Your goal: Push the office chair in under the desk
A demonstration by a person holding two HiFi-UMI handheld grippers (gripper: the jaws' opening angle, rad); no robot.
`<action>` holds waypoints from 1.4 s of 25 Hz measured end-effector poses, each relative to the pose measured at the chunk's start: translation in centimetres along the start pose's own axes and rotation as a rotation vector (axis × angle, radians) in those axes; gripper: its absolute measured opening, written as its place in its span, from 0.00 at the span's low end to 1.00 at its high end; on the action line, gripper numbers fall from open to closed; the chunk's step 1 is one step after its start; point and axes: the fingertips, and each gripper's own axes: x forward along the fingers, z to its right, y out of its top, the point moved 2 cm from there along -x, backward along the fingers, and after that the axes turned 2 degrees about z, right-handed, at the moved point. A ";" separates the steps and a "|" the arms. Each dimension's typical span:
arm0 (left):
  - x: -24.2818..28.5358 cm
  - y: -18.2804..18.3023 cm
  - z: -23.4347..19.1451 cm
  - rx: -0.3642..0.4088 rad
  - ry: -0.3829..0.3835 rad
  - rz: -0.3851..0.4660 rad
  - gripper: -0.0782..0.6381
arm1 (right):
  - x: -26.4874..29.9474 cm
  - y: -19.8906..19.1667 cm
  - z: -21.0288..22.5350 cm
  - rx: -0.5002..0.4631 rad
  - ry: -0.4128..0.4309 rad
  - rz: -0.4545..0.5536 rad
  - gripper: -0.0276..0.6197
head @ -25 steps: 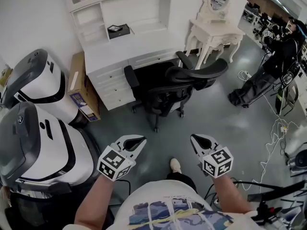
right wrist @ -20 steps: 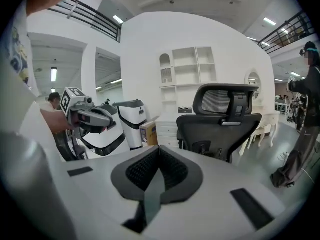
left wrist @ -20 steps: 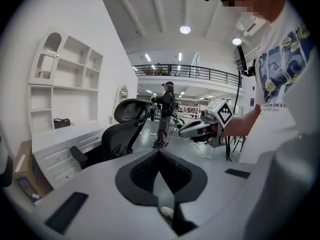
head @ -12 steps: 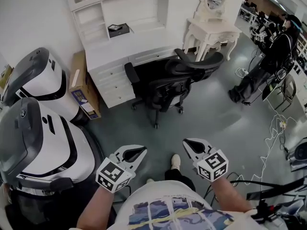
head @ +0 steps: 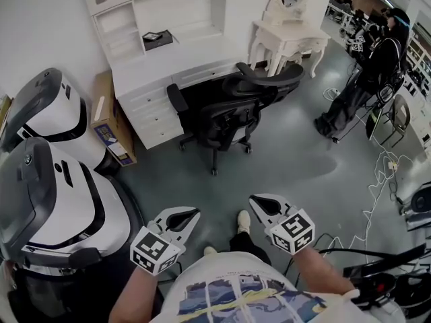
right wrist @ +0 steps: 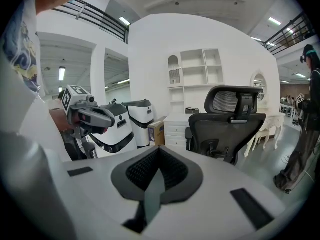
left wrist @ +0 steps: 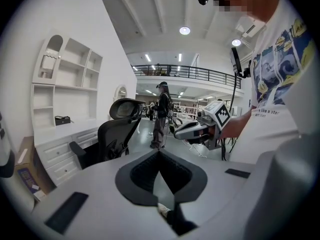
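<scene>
Your left hand-held gripper [head: 193, 212] [left wrist: 159, 152] is pressed together with nothing between its jaws. Your right hand-held gripper [head: 256, 200] [right wrist: 159, 149] is the same, closed tight and empty. Both hang low in front of your body, apart from each other, tips aimed at the office chair [head: 229, 110] [left wrist: 116, 130] [right wrist: 233, 120] and well apart from it. Between them, one shoe [head: 244, 221] of yours peeks out on the grey floor [head: 289, 160].

The chair stands at the knee opening of the white surface [head: 172, 60], backrest toward you and turned a little to your right. The backrest covers the seat, so you cannot tell how far under it sits. Only some of the wheel legs show beneath. The shelves [head: 168, 5] above the surface are cut off at the top of the head view.

Count it up:
- two grippers
- one chair
- one black box [head: 153, 39] on the surface
- one cardboard box [head: 108, 116] on the floor beside the drawers
- two big white-and-grey machines [head: 50, 200] at your left
- one white dressing table [head: 286, 36] with a mirror, to the right
- one person [head: 367, 73] standing beyond it
- loose cables [head: 384, 180] on the floor
</scene>
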 end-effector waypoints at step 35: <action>-1.8 -1.2 0.3 -0.001 -0.016 -0.008 0.13 | 1.7 0.4 -3.6 -0.045 0.052 -0.009 0.08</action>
